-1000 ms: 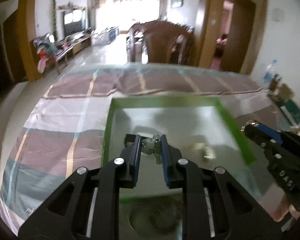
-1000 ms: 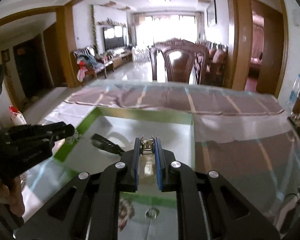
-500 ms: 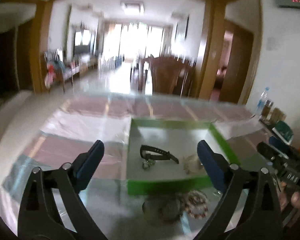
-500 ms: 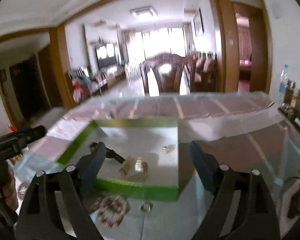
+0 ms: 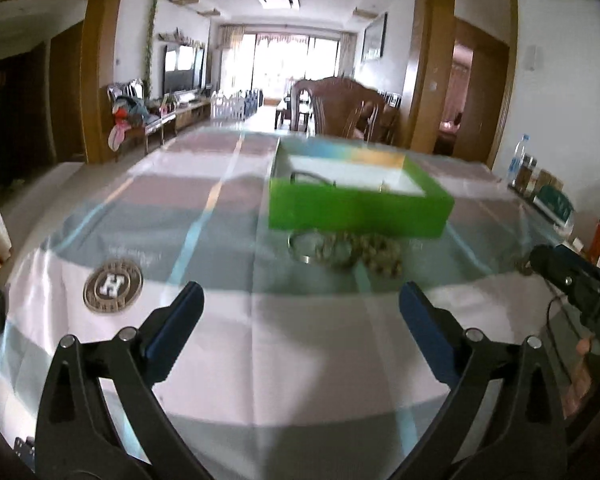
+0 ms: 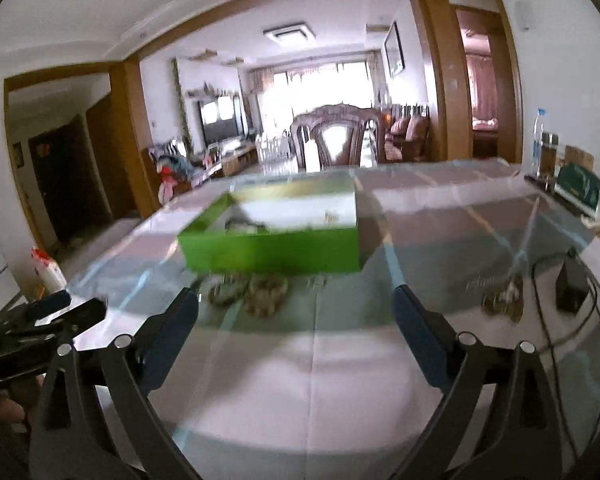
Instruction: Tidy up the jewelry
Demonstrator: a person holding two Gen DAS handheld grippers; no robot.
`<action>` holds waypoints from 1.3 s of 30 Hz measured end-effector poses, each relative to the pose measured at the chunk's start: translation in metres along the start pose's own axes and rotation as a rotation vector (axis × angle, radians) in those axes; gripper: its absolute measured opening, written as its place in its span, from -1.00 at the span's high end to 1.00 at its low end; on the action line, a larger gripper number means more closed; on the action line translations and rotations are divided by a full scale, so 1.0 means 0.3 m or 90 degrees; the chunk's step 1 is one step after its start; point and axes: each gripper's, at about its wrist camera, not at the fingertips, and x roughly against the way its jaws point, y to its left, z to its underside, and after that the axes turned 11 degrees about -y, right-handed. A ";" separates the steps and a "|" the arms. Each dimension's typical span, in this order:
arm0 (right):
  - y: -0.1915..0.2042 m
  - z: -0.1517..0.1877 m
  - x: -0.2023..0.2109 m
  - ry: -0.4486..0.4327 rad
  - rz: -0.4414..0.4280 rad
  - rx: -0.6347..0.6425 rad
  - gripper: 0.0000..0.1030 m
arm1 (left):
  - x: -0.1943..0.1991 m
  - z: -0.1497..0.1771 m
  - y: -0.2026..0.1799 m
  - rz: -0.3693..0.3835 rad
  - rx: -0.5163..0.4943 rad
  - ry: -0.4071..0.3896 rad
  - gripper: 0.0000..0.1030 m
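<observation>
While the table [image 5: 300,360] carries the green box [image 5: 356,208] with beads [image 5: 364,252] just before it, the left gripper [image 5: 300,316] and right gripper [image 6: 296,316] hang well short, their 2 jaws each opening wide, nothing between them.

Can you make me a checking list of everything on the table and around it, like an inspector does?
Surface: glass-topped table over a striped cloth.
Job's things: green box with a dark strap inside; bead bracelets and a metal bangle on the glass in front of it.
Clutter: round H-logo badge; small black box; bottles at the far right edge.
Grippers: left gripper and right gripper both opening, nothing between the jaws.
Cables: black cable looping beside the black box.
Surroundings: wooden chair, living room beyond.
</observation>
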 end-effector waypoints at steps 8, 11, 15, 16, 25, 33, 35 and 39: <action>0.007 0.018 0.018 0.015 0.008 0.008 -0.85 | 0.040 0.009 -0.032 0.004 -0.016 -0.004 -0.88; 0.007 0.010 0.025 0.012 0.005 0.006 -0.85 | 0.052 0.004 -0.045 0.006 -0.020 -0.009 -0.88; 0.014 0.008 0.025 0.012 0.002 0.006 -0.85 | 0.049 0.005 -0.048 0.007 -0.024 -0.005 -0.88; 0.013 0.008 0.025 0.012 0.002 0.007 -0.85 | 0.048 0.005 -0.048 0.009 -0.024 -0.003 -0.88; 0.014 0.015 0.010 0.018 0.002 0.006 -0.85 | 0.026 0.012 -0.044 0.008 -0.022 0.005 -0.88; 0.013 0.025 -0.010 0.026 0.000 0.004 -0.85 | 0.015 0.019 -0.039 0.013 -0.021 0.011 -0.88; 0.013 0.026 -0.014 0.027 0.000 0.006 -0.85 | 0.012 0.021 -0.038 0.014 -0.021 0.014 -0.88; 0.010 0.027 -0.019 0.028 0.000 0.004 -0.85 | 0.007 0.022 -0.043 0.016 -0.024 0.017 -0.88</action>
